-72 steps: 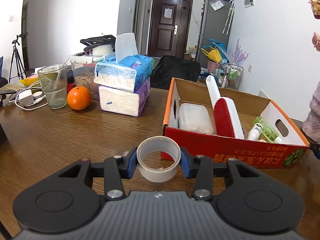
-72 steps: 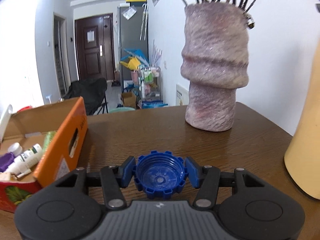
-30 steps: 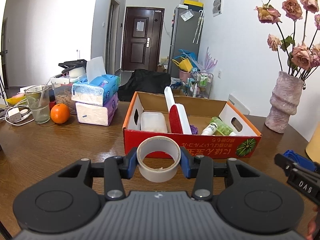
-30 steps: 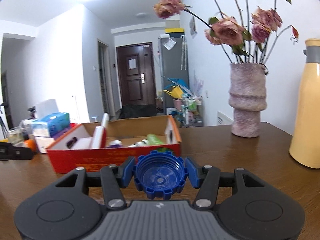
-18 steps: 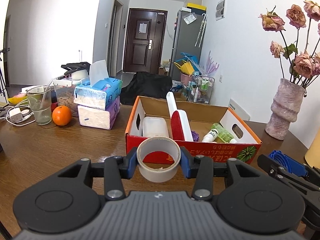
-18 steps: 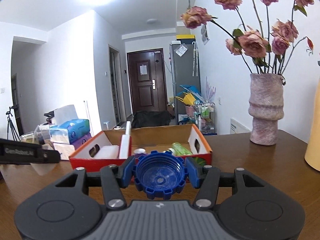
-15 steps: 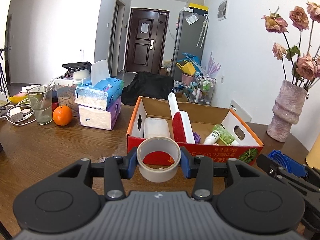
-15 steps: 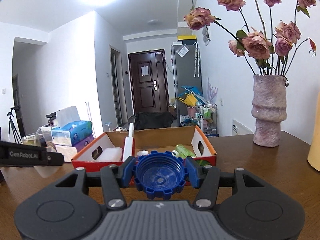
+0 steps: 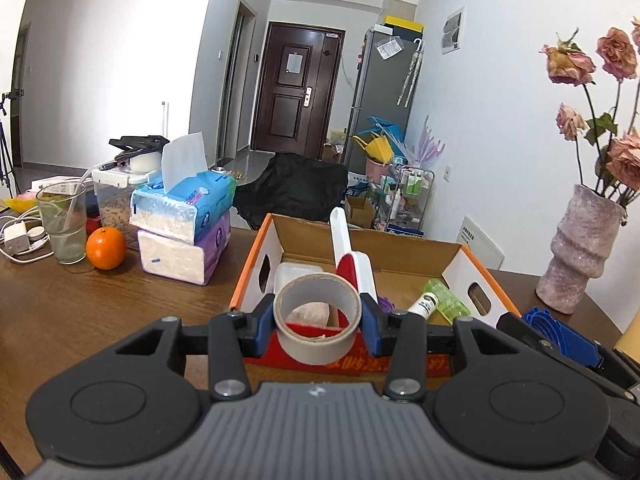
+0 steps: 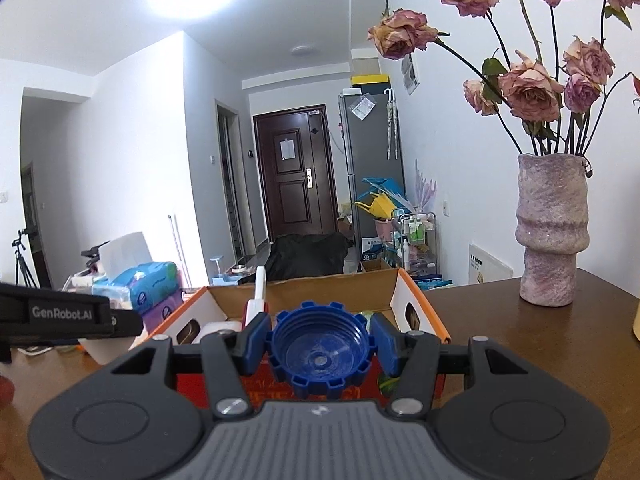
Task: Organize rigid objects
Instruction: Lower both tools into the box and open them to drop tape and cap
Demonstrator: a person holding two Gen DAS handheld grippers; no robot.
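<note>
- My left gripper [image 9: 318,320] is clamped on a tape roll [image 9: 318,334]; both blue pads press on its sides, and its open core faces up and toward me.
- The roll hangs just before the near wall of the box [image 9: 472,264], with the red front panel showing through the core.
- My right gripper [image 10: 320,346] is clamped on a blue cap [image 10: 320,354], a ridged screw cap with its hollow side facing the camera.
- From the right wrist view the cap sits in front of the box's near wall [image 10: 416,300], roughly at its middle.
- In the left wrist view the right gripper comes in low on the right, just beside the box's right end, with the cap's blue edge showing.
- In the right wrist view the left gripper's black arm crosses the left edge, labelled GenRobot.AI.
- Inside the box I see a white container [image 9: 298,276] at the left, a red-and-white brush [image 9: 352,256] standing on end with its handle up, a small white bottle [image 9: 424,304] and a green bottle [image 9: 446,298] lying toward the right. Something purple lies behind the brush; I cannot tell what.
- The box rests on a wooden table [image 9: 100,300].
- Left of the box: two stacked tissue packs [image 9: 184,224], an orange [image 9: 106,242], a glass [image 9: 64,222] and a charger with cable [image 9: 18,236].
- Right of the box stands a vase [image 9: 580,260] holding dried roses [image 10: 528,88], well apart from both grippers.
</note>
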